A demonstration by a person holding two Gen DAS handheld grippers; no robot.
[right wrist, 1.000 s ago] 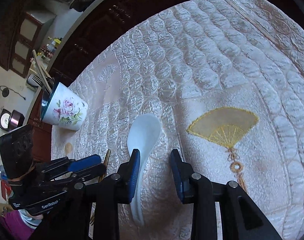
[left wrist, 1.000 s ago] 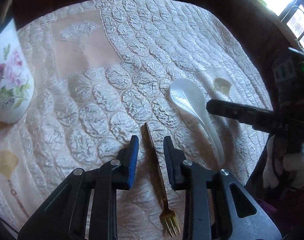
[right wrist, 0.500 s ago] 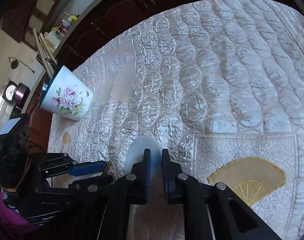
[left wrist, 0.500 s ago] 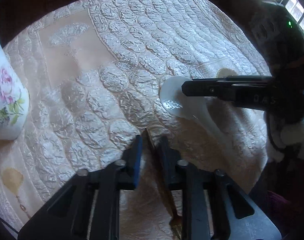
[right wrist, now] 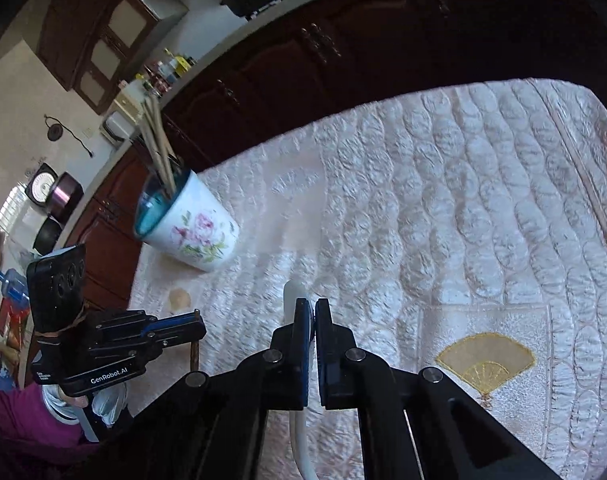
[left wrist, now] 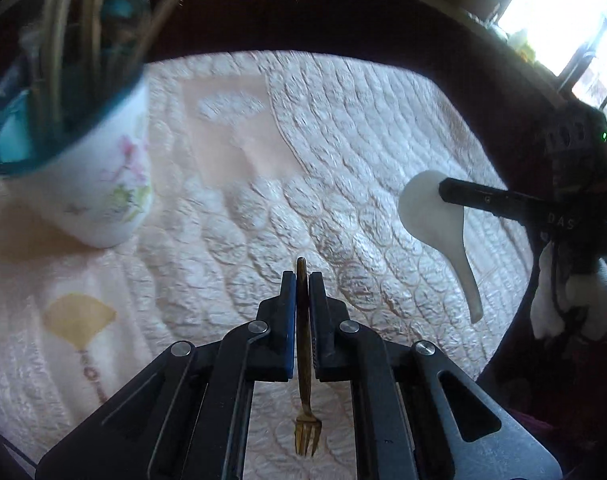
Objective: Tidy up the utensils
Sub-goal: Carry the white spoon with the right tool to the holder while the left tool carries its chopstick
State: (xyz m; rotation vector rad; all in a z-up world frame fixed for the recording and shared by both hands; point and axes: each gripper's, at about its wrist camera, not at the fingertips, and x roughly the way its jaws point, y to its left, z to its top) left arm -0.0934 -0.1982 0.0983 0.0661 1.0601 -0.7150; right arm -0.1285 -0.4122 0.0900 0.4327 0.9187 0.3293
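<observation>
My left gripper (left wrist: 302,280) is shut on a thin gold fork (left wrist: 304,380), held above the cloth with its tines toward the camera. My right gripper (right wrist: 314,307) is shut on a white ceramic spoon (right wrist: 293,292), lifted off the table; in the left wrist view the spoon (left wrist: 435,220) hangs handle-down from the right gripper (left wrist: 447,190). A white floral cup (left wrist: 103,184) with a blue inside holds several chopsticks at the left; it also shows in the right wrist view (right wrist: 195,232). The left gripper (right wrist: 195,326) shows there at lower left.
A quilted cream tablecloth (left wrist: 343,140) with gold fan motifs (right wrist: 485,362) covers the table. Dark wooden cabinets (right wrist: 343,40) stand beyond the far edge. A bright window (left wrist: 563,8) is at the upper right.
Both grippers closed fully and lifted: the left one raised the fork, the right one raised the spoon off the cloth. The left view has swung toward the cup.
</observation>
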